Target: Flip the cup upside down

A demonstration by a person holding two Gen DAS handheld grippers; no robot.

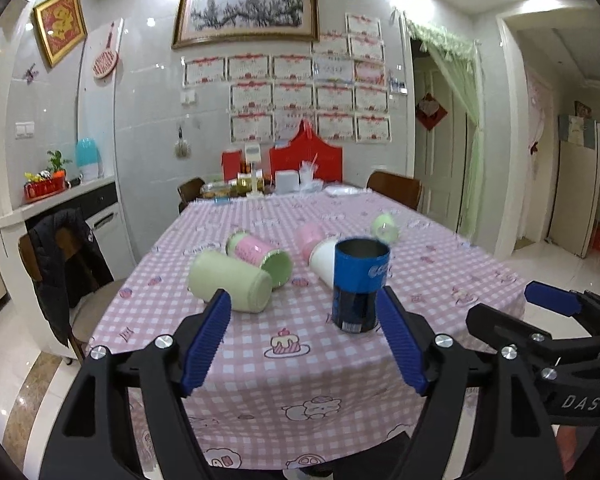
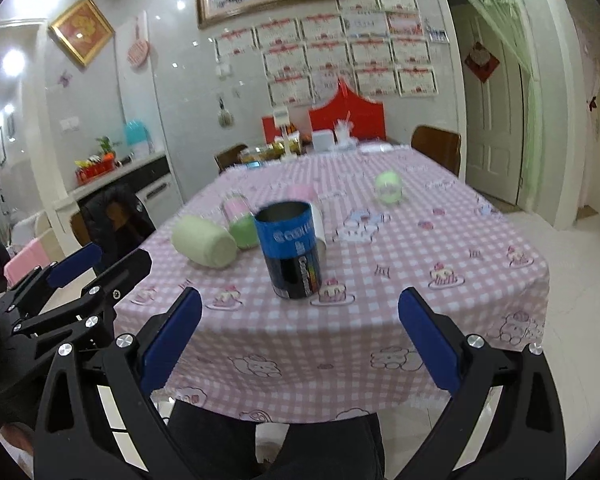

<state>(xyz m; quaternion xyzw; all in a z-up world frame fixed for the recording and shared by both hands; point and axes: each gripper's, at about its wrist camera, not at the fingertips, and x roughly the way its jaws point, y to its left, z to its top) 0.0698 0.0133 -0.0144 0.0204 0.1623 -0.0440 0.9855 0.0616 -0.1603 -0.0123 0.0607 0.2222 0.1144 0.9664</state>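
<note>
A blue and black metal cup (image 1: pixel 360 285) stands upright, mouth up, near the front of the pink checked table (image 1: pixel 260 364). It also shows in the right wrist view (image 2: pixel 292 250). My left gripper (image 1: pixel 306 312) is open and empty, just short of the cup and a little left of it. My right gripper (image 2: pixel 300 320) is open and empty, in front of the cup and below it. The right gripper also shows at the right edge of the left wrist view (image 1: pixel 548 312).
Several cups lie on their sides behind the blue one: a pale green cup (image 1: pixel 230 286), a pink and green cup (image 1: pixel 260 254), a white cup (image 1: pixel 322 258), a small green cup (image 1: pixel 385 229). Chairs (image 1: pixel 66 264) stand at the table's sides. Boxes and bottles (image 1: pixel 292 172) crowd the far end.
</note>
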